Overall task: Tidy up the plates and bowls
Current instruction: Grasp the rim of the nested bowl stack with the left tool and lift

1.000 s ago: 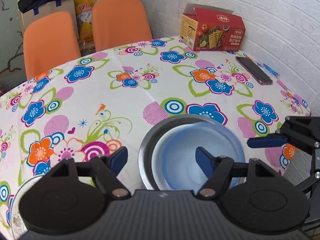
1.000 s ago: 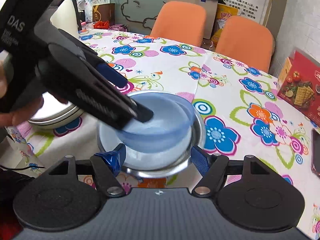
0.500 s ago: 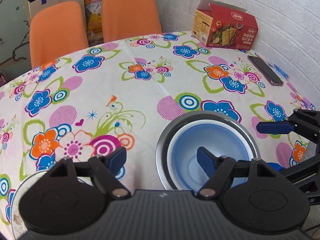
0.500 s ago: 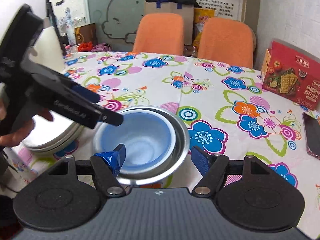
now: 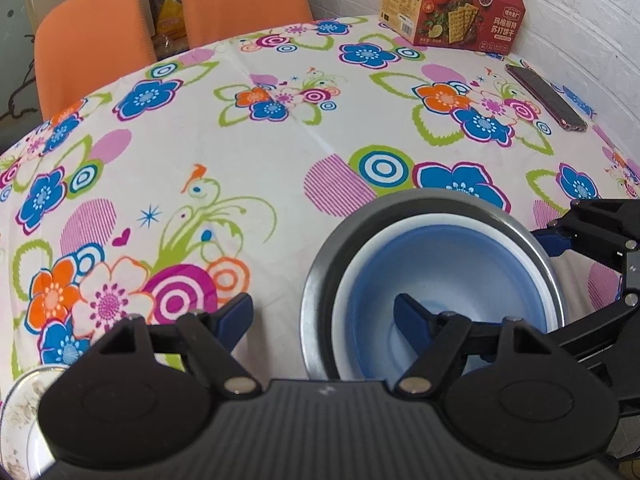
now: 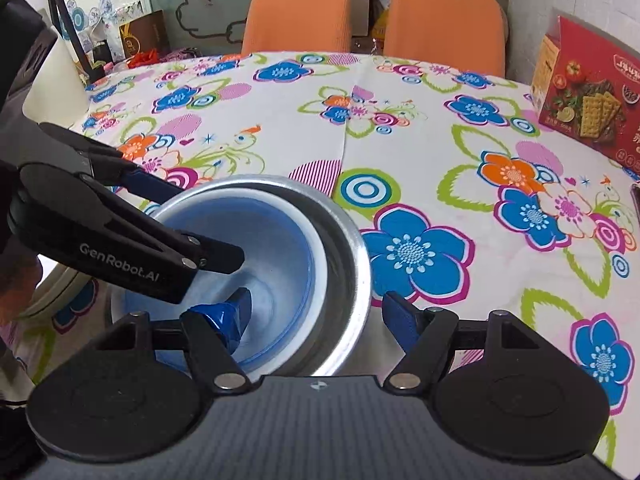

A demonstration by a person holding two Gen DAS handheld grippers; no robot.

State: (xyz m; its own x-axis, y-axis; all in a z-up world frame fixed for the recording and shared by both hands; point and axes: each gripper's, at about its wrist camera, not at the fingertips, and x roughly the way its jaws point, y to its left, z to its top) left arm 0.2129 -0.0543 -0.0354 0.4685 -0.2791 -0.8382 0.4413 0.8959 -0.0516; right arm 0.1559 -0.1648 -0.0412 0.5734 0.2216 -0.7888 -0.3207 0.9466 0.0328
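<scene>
A blue bowl (image 5: 452,280) sits nested inside a steel bowl (image 5: 320,280) on the flowered tablecloth; both show in the right wrist view, the blue bowl (image 6: 276,248) within the steel bowl (image 6: 348,248). My left gripper (image 5: 324,312) is open, straddling the near left rims, one finger inside the blue bowl; it also shows in the right wrist view (image 6: 192,224). My right gripper (image 6: 316,308) is open, straddling the near right rims; it shows at the right in the left wrist view (image 5: 592,236). A white plate (image 5: 20,420) lies at the lower left.
A red cracker box (image 5: 452,8) and a phone (image 5: 548,96) lie at the far right of the table (image 5: 280,140). Two orange chairs (image 6: 300,8) stand behind the table. A white brick wall is on the right.
The blue bowl has come down from the left gripper's hold into the steel bowl. Both grippers have moved in closer over the bowls' rims.
</scene>
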